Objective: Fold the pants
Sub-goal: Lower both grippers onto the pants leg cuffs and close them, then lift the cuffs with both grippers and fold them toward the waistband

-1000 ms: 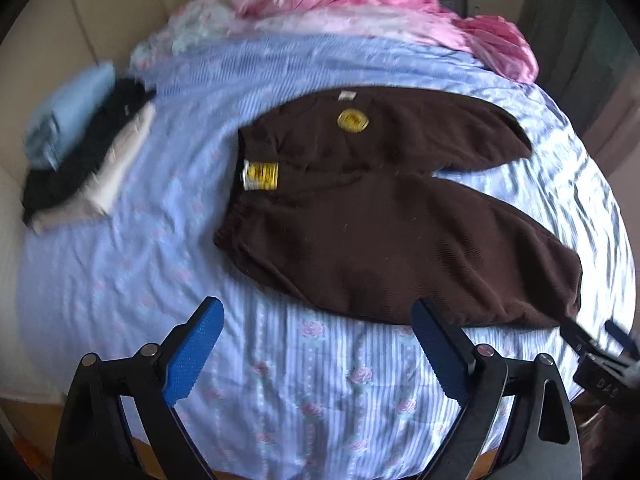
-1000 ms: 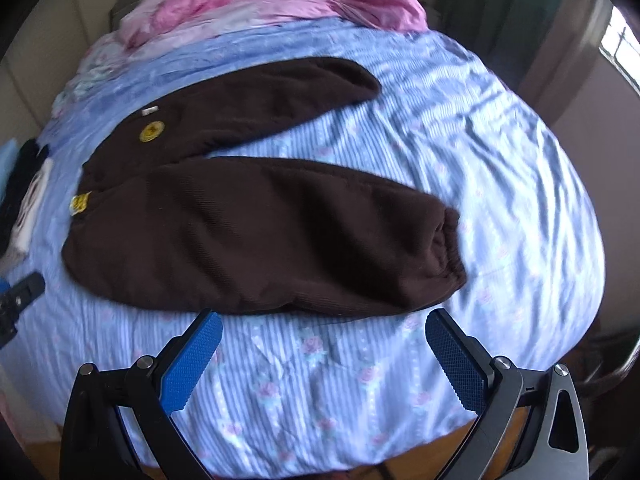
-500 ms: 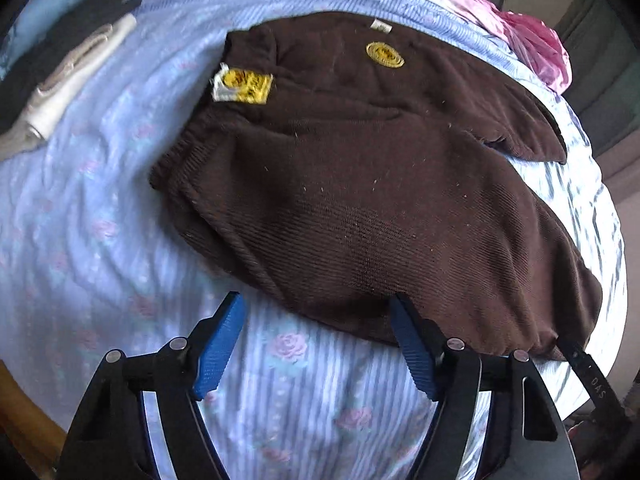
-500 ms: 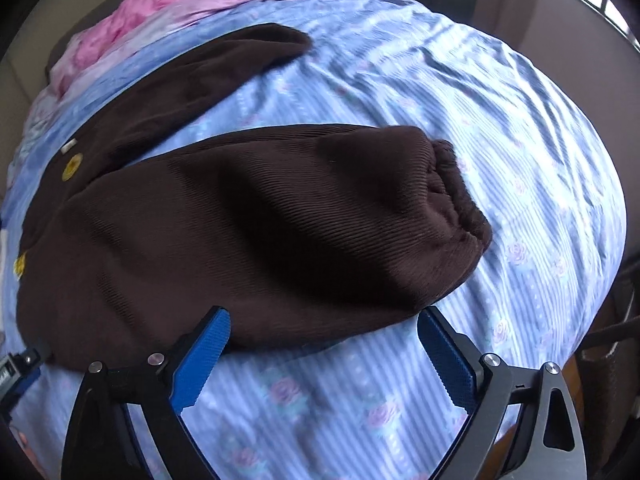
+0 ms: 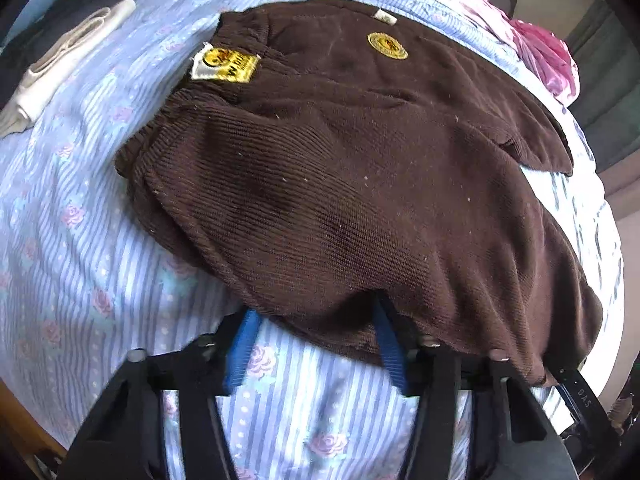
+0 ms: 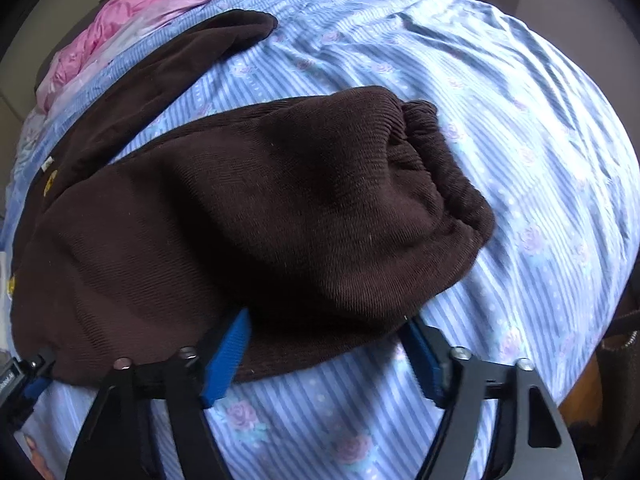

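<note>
Dark brown corduroy pants (image 5: 340, 168) lie spread on a blue striped floral bedsheet (image 5: 72, 208), waistband with a yellow label (image 5: 226, 67) to the left, legs running right. My left gripper (image 5: 316, 320) is open, its blue pads (image 5: 242, 344) straddling the near edge of the front leg close to the waist. In the right wrist view the front leg (image 6: 280, 208) ends in an elastic cuff (image 6: 444, 172). My right gripper (image 6: 324, 328) is open, its blue pads (image 6: 226, 360) at the leg's near edge, tips hidden under the cloth.
Folded clothes (image 5: 60, 60) are stacked on the bed at the far left. A pink quilt (image 5: 544, 56) is bunched at the head of the bed; it also shows in the right wrist view (image 6: 132, 20). The bed's near edge lies just below both grippers.
Both grippers have moved forward and down to the near edge of the front pant leg. Their jaws have narrowed somewhat around the cloth edge.
</note>
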